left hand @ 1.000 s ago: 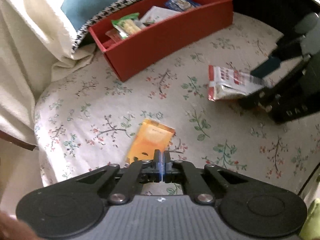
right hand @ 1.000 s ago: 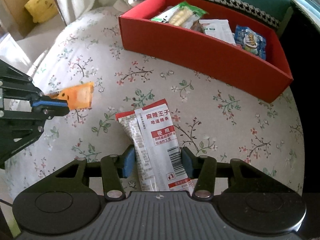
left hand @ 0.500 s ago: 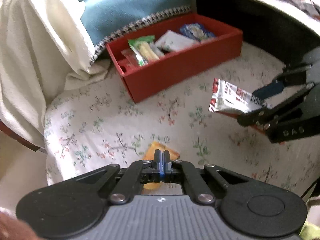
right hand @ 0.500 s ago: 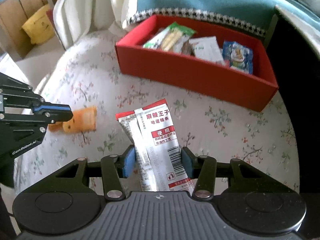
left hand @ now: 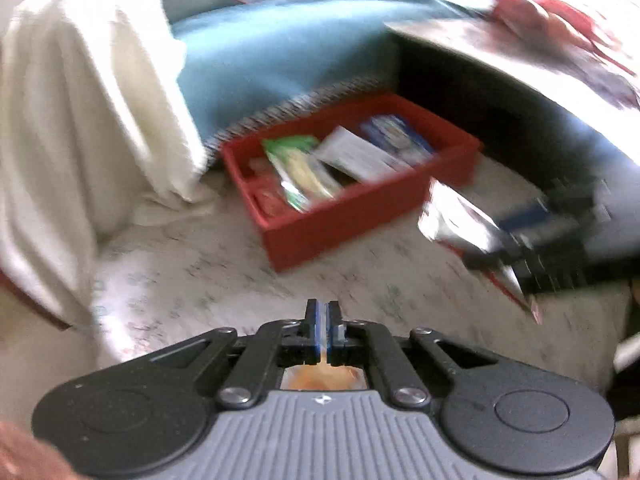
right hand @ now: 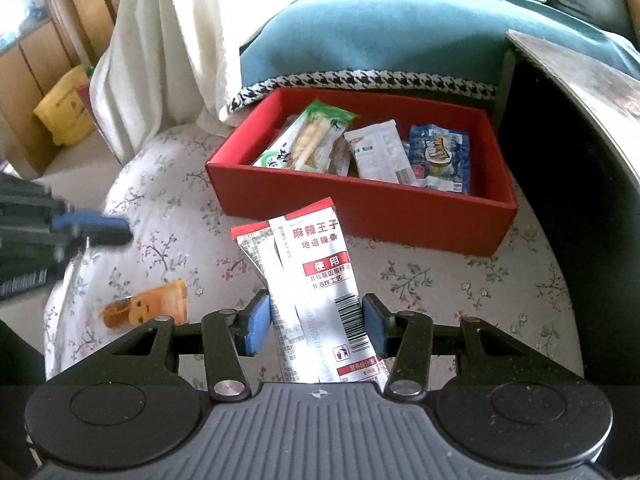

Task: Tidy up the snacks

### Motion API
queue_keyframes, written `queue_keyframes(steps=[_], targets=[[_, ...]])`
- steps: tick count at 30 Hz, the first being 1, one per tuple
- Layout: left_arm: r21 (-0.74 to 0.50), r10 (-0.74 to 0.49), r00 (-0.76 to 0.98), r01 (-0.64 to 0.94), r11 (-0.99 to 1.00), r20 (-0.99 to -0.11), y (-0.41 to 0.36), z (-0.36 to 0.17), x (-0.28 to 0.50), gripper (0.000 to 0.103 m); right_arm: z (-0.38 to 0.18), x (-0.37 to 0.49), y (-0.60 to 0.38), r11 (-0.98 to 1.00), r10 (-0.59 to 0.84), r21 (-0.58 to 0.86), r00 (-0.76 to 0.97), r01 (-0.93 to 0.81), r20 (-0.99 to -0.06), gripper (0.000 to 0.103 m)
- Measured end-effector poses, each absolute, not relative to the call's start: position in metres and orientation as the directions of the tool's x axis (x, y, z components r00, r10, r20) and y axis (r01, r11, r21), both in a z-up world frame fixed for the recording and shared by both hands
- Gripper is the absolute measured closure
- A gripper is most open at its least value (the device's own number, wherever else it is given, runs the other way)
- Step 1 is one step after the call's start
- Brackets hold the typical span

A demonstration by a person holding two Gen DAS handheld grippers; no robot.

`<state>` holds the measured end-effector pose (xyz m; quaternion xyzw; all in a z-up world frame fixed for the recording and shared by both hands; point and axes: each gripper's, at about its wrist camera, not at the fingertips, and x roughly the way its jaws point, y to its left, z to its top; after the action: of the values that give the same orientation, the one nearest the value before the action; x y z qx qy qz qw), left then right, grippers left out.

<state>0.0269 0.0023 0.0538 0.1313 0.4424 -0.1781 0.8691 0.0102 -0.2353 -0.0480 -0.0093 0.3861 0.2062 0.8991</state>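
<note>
My right gripper is shut on a white and red snack packet and holds it in the air in front of the red box. The left wrist view, blurred, shows the same packet at the right. My left gripper is shut with nothing seen in it. It hangs above the orange packet, which lies flat on the floral cloth. Through the left gripper's frame a patch of the orange packet shows below. In the right wrist view the left gripper sits at the left edge.
The red box holds a green packet, a white one and a blue one. Behind it are a teal cushion and a draped white cloth. Dark furniture borders the right.
Both grippers have risen. The white and red packet has come up off the cloth with the right gripper. The left gripper has lifted away from the orange packet, which stays down.
</note>
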Motion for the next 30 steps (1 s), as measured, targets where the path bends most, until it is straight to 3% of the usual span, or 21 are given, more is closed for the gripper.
queue_keyframes(steps=[1, 2, 4, 12, 18, 20, 24, 28, 30], targets=[[0.090, -0.201, 0.533, 0.470, 0.878, -0.822, 0.004, 0.047, 0.022, 0.097, -0.048, 0.010, -0.235, 0.913, 0.366, 0.143, 0.615, -0.381, -0.699, 0.046], [0.104, -0.211, 0.507, 0.523, 0.846, -0.836, 0.004, 0.040, 0.020, 0.083, -0.048, 0.009, -0.235, 0.912, 0.369, 0.143, 0.613, -0.385, -0.699, 0.046], [0.126, -0.207, 0.462, 0.591, 0.797, -0.862, 0.007, 0.023, 0.017, 0.073, -0.049, 0.008, -0.234, 0.908, 0.375, 0.146, 0.607, -0.392, -0.700, 0.046], [0.069, -0.180, 0.294, 0.671, 0.739, -0.939, 0.009, -0.027, 0.019, 0.073, -0.054, 0.017, -0.228, 0.908, 0.365, 0.137, 0.586, -0.397, -0.723, 0.046], [0.107, -0.160, 0.364, 0.615, 0.781, -0.918, 0.020, -0.022, 0.024, 0.071, -0.053, 0.014, -0.221, 0.892, 0.389, 0.145, 0.566, -0.428, -0.727, 0.046], [0.142, -0.160, 0.395, 0.633, 0.761, -0.905, 0.019, -0.020, 0.020, 0.059, -0.053, 0.014, -0.222, 0.891, 0.392, 0.147, 0.565, -0.430, -0.726, 0.046], [0.217, -0.101, 0.444, 0.608, 0.764, -0.890, 0.019, -0.025, 0.027, 0.054, -0.054, 0.016, -0.221, 0.892, 0.389, 0.147, 0.560, -0.428, -0.731, 0.046], [0.138, -0.070, 0.371, 0.506, 0.852, -0.926, 0.031, -0.036, 0.045, 0.037, -0.057, 0.019, -0.216, 0.887, 0.390, 0.141, 0.550, -0.439, -0.738, 0.046], [0.092, -0.091, 0.360, 0.462, 0.882, -0.928, 0.036, -0.038, 0.052, 0.039, -0.056, 0.020, -0.213, 0.882, 0.394, 0.135, 0.550, -0.451, -0.737, 0.046]])
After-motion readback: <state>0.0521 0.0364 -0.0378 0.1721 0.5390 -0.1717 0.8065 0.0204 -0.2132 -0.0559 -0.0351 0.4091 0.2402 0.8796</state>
